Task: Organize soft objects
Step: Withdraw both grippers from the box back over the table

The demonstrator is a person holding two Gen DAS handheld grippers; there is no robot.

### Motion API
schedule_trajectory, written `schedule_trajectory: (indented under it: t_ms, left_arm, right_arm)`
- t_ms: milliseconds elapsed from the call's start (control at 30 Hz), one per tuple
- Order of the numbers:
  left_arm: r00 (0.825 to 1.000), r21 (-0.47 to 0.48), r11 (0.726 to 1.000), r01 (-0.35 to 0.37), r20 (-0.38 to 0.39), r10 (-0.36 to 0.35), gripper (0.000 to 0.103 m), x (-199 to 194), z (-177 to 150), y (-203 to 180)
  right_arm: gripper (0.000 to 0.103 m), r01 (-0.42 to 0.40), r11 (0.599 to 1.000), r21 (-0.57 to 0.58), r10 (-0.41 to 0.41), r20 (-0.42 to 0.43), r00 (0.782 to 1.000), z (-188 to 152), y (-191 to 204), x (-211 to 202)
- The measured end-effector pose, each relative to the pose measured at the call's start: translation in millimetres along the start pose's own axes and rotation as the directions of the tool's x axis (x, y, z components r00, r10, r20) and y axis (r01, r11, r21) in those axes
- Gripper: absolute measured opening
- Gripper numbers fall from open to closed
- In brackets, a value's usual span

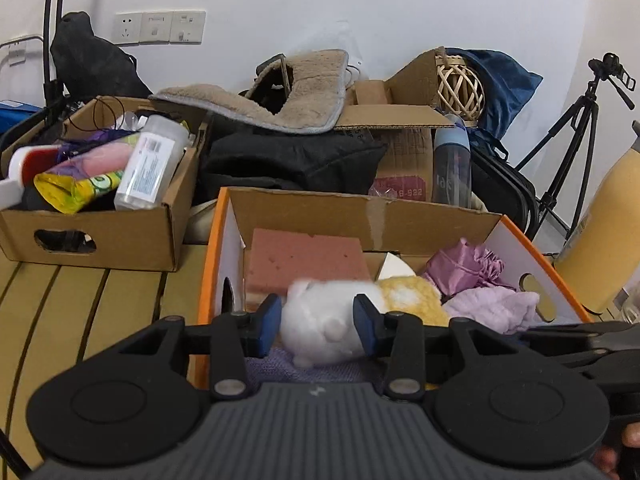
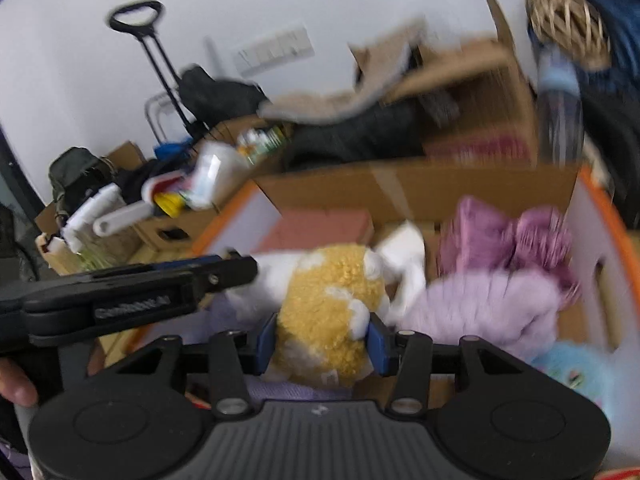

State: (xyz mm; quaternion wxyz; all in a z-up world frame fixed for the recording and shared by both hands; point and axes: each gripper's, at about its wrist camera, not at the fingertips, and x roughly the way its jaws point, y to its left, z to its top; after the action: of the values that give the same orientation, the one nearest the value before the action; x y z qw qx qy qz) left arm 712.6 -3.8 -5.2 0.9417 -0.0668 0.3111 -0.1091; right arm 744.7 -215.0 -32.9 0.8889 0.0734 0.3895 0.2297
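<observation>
Ahead of the gripper a plain white wall (image 1: 360,8) fills the back of the room, with a row of sockets and switches (image 1: 160,27) up to its left. A black tripod (image 1: 576,128) stands to its right. Below left lies a yellowish slatted counter (image 1: 80,312).

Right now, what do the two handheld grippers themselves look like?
Both match: the left gripper and right gripper have black linkage arms with silver pivot bolts, blue finger pads, a ribbed grey body and round black discs. The left one's side bears white lettering, too blurred to read.

Slatted wooden table (image 1: 80,300) carries 2 cardboard boxes (image 1: 120,236) (side by side).
</observation>
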Motion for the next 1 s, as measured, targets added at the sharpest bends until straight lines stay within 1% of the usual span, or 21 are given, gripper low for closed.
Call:
schedule_trajectory:
  t_ms: [67, 133, 200, 233, 300, 367, 433, 500, 567, 667, 733, 767, 833, 900, 933, 1000]
  left_arm:
    - [1.0, 0.005, 1.0, -0.002, 0.008, 0.002, 0.041, 0, -2, 2]
    - [1.0, 0.006, 1.0, -0.009, 0.017, 0.009, 0.042, -3, -2, 3]
    - [1.0, 0.003, 1.0, -0.016, 0.023, 0.016, 0.042, -10, -1, 4]
    - [1.0, 0.005, 1.0, -0.016, 0.027, 0.016, 0.042, -15, 1, 4]
    - [0.999, 0.018, 1.0, -0.023, 0.045, 0.023, 0.043, -31, 3, 2]
    - [0.997, 0.032, 0.999, -0.031, 0.068, 0.028, 0.044, -49, 6, 1]
    - [0.995, 0.048, 0.998, -0.036, 0.096, 0.032, 0.046, -74, 7, 0]
    - [0.991, 0.065, 0.997, -0.046, 0.126, 0.038, 0.047, -101, 7, -3]
    - [0.986, 0.072, 0.996, -0.056, 0.158, 0.044, 0.049, -130, 7, -6]
    - [0.978, 0.091, 0.994, -0.063, 0.206, 0.043, 0.058, -172, 5, -15]
    - [0.97, 0.11, 0.992, -0.07, 0.238, 0.042, 0.061, -198, 3, -24]
    - [0.967, 0.119, 0.99, -0.07, 0.253, 0.038, 0.064, -212, 1, -29]
    - [0.958, 0.13, 0.989, -0.069, 0.285, 0.029, 0.069, -237, -5, -38]
    - [0.948, 0.134, 0.988, -0.073, 0.316, 0.027, 0.07, -263, -19, -45]
    - [0.942, 0.139, 0.987, -0.074, 0.335, 0.024, 0.072, -277, -31, -49]
    - [0.931, 0.169, 0.984, -0.055, 0.365, -0.011, 0.078, -308, -61, -56]
  right_arm:
    - [0.047, 0.008, 1.0, -0.017, -0.008, -0.02, 1.0, -2, 1, 7]
    - [0.051, 0.01, 1.0, -0.019, -0.011, -0.026, 1.0, -3, 1, 11]
    - [0.054, 0.029, 0.999, -0.032, -0.03, -0.026, 0.999, -3, 3, 11]
    - [0.056, 0.038, 0.999, -0.034, -0.039, -0.02, 0.999, -3, 4, 8]
    - [0.062, 0.054, 0.998, -0.037, -0.054, 0.01, 0.999, -1, 6, -6]
    - [0.065, 0.067, 0.997, -0.042, -0.065, 0.045, 0.997, 1, 10, -29]
    - [0.065, 0.079, 0.995, -0.063, -0.072, 0.094, 0.993, 2, 17, -61]
    - [0.07, 0.095, 0.992, -0.086, -0.082, 0.141, 0.987, 1, 22, -95]
    - [0.071, 0.126, 0.987, -0.101, -0.105, 0.19, 0.976, -1, 28, -130]
    - [0.071, 0.15, 0.982, -0.114, -0.116, 0.258, 0.959, -9, 39, -184]
    - [0.075, 0.16, 0.98, -0.122, -0.118, 0.295, 0.948, -16, 49, -213]
    - [0.079, 0.166, 0.978, -0.129, -0.119, 0.31, 0.943, -19, 52, -225]
    - [0.079, 0.183, 0.974, -0.135, -0.128, 0.341, 0.931, -28, 60, -248]
    - [0.079, 0.196, 0.971, -0.141, -0.131, 0.375, 0.918, -47, 69, -272]
    - [0.079, 0.204, 0.968, -0.146, -0.132, 0.395, 0.909, -61, 74, -284]
    - [0.08, 0.229, 0.96, -0.162, -0.138, 0.436, 0.889, -94, 82, -302]
